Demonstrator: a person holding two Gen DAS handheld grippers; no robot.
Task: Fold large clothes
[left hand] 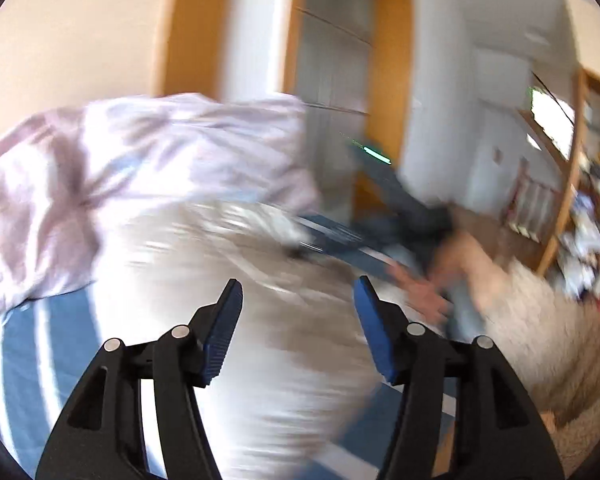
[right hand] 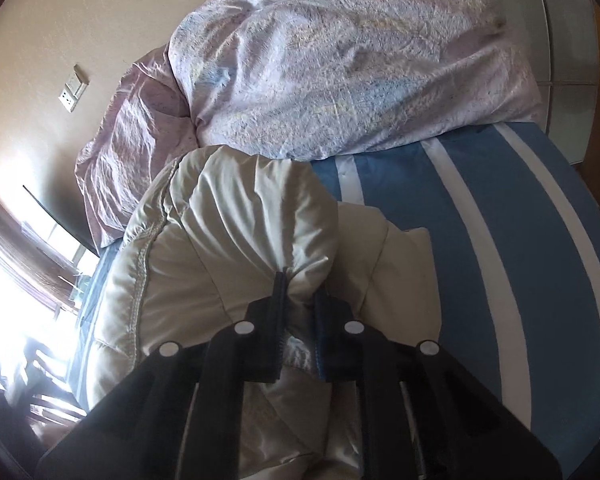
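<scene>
The left gripper (left hand: pixel 298 288) stands with jaws apart and bare; the right gripper (right hand: pixel 300 284) is pinched tight, angled downward.

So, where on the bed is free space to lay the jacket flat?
The striped sheet lies bare right of the cream jacket, below the lilac duvet. The head end, under the duvet, is crowded.

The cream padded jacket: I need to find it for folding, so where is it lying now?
In the right wrist view the cream padded jacket lies centre-left on the blue striped sheet, just below the lilac duvet, pinched in the right gripper.
</scene>
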